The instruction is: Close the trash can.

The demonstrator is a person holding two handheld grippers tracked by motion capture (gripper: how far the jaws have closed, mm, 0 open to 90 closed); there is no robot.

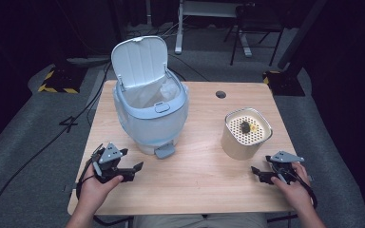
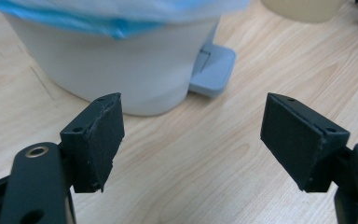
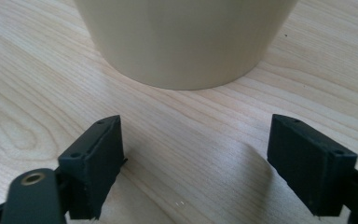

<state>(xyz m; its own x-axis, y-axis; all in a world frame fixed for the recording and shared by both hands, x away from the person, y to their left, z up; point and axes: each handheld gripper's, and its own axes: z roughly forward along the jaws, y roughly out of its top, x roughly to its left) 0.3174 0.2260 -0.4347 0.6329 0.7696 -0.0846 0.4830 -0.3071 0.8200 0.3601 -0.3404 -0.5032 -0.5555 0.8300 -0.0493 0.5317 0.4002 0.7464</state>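
Note:
A pale blue pedal bin point(image 1: 149, 107) stands on the wooden table point(image 1: 204, 175) at the left, its lid point(image 1: 140, 59) up and a thin bag lining it. My left gripper point(image 1: 132, 160) rests open on the table just in front of the bin. In the left gripper view it point(image 2: 191, 140) points at the bin's wall point(image 2: 121, 74) and grey-blue pedal point(image 2: 213, 70), with nothing between the pads. A cream cylindrical container point(image 1: 246, 135) with a perforated top carries a small dark and yellow lump point(image 1: 245, 126). My right gripper point(image 1: 261, 164) lies open beside it, facing the cream wall point(image 3: 186, 37).
A round cable hole point(image 1: 221, 94) sits near the table's far edge. Behind the table are a white desk leg point(image 1: 179, 28), a dark chair frame point(image 1: 256, 33) and a yellow-black striped base point(image 1: 57, 80). A cable point(image 1: 38, 152) runs across the grey floor at the left.

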